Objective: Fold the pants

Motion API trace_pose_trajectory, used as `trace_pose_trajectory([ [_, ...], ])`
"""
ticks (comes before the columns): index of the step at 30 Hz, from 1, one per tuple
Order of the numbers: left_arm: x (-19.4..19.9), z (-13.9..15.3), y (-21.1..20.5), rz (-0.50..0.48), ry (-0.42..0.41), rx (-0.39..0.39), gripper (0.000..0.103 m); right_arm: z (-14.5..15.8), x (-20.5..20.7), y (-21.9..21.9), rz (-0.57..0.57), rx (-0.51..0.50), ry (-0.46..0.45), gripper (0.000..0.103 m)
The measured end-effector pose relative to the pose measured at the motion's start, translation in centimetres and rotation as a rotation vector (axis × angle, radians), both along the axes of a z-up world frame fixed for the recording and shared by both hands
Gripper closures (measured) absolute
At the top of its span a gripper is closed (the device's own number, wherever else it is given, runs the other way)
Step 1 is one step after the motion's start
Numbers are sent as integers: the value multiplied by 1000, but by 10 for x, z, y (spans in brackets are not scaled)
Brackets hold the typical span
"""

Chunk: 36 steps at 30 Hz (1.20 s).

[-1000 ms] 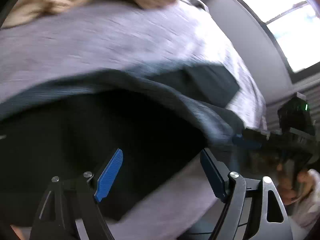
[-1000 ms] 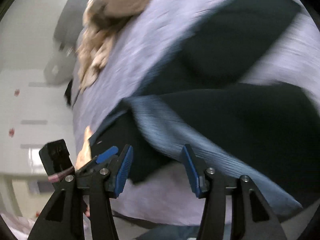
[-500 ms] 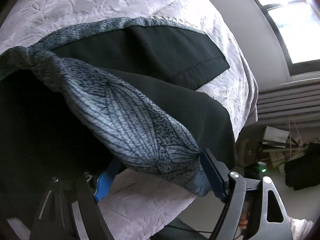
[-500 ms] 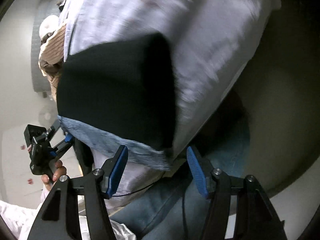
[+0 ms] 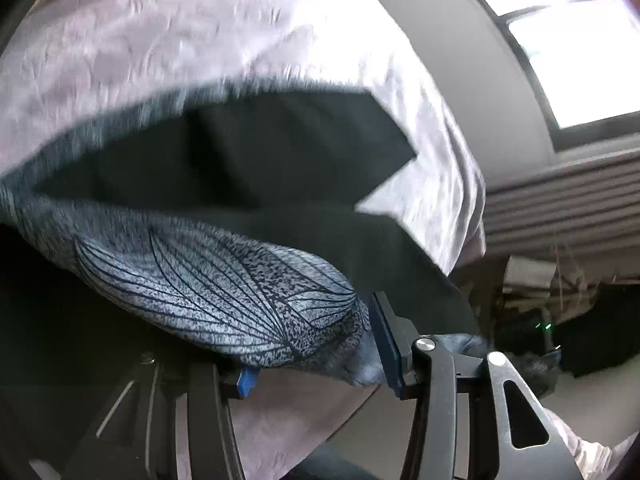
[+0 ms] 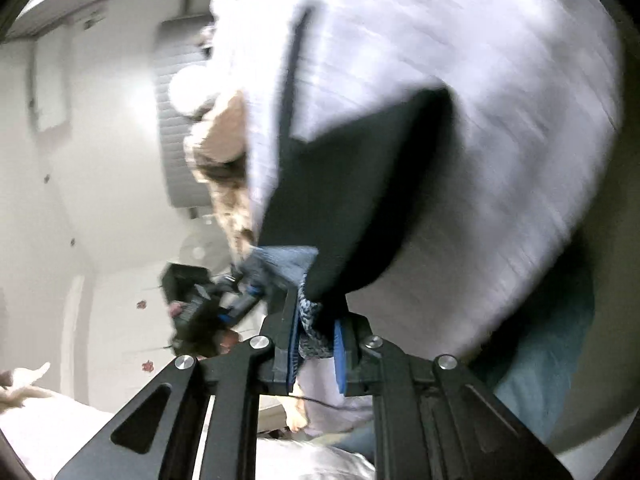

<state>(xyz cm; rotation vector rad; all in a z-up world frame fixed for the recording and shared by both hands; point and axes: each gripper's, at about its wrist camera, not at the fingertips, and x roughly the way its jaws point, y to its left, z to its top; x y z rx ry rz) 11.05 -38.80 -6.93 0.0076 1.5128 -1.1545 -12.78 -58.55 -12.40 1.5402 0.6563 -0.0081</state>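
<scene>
While the black pants with a grey-blue, leaf-veined waistband (image 5: 224, 292) lie spread over a pale lilac embossed bedspread (image 5: 168, 44), both tools have hold of that waistband at the near edge of the bed. The left gripper (image 5: 316, 344) has just been closing its jaws, and a thick bunched fold of the patterned band now fills the space between them, with the right blue pad (image 5: 386, 344) pressed against the cloth and only a tip of the other pad showing beneath it. From there the two black legs fan outward across the bedspread, a wedge of lilac cloth showing between them. The right gripper (image 6: 316, 350) has likewise just been closing its jaws, and they now pinch a narrow tuft of the same speckled waistband, from which the black fabric rises and spreads over the bedspread. In the right wrist view the other tool is blurred at left, held in a person's hand (image 6: 224, 338). A heap of tan, fluffy cloth (image 6: 224, 148) lies at the far side of the bed.
</scene>
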Motion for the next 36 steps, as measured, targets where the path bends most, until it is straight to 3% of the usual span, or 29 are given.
trace_pose_trajectory([
  [6, 36, 15, -33, 14, -110, 20, 52, 56, 83, -68, 60, -66, -55, 87],
  [7, 42, 15, -41, 9, -132, 40, 41, 63, 105, -83, 74, -74, -52, 87],
  [9, 56, 15, -53, 4, -177, 62, 33, 65, 132, -104, 82, -68, -28, 87],
  [16, 101, 22, -54, 19, -235, 122, 33, 24, 214, -169, 112, -75, 201, 82],
  [17, 102, 23, -48, 29, -243, 128, 33, 17, 226, -174, 122, -101, 253, 78],
  [19, 106, 25, -35, 59, -260, 151, 31, 7, 250, -182, 158, -131, 330, 58],
  [20, 107, 25, -31, 72, -270, 164, 27, 8, 256, -183, 163, -149, 347, 41],
  [21, 107, 24, -26, 89, -286, 178, 21, 12, 257, -184, 162, -172, 350, 36],
  [24, 101, 16, -14, 142, -303, 220, 21, 39, 255, -177, 193, -291, 306, 36],
  [27, 91, 3, -4, 199, -295, 264, 21, 66, 225, -165, 184, -490, 354, 36],
  [29, 83, -5, 0, 223, -288, 288, 21, 62, 201, -159, 170, -509, 393, 36],
  [31, 75, -10, 1, 234, -282, 299, 21, 42, 181, -152, 173, -471, 458, 38],
  [34, 66, -17, -2, 218, -290, 318, 21, 16, 169, -154, 131, -398, 444, 57],
  [36, 64, -21, -4, 216, -296, 336, 21, 7, 172, -156, 122, -380, 404, 94],
])
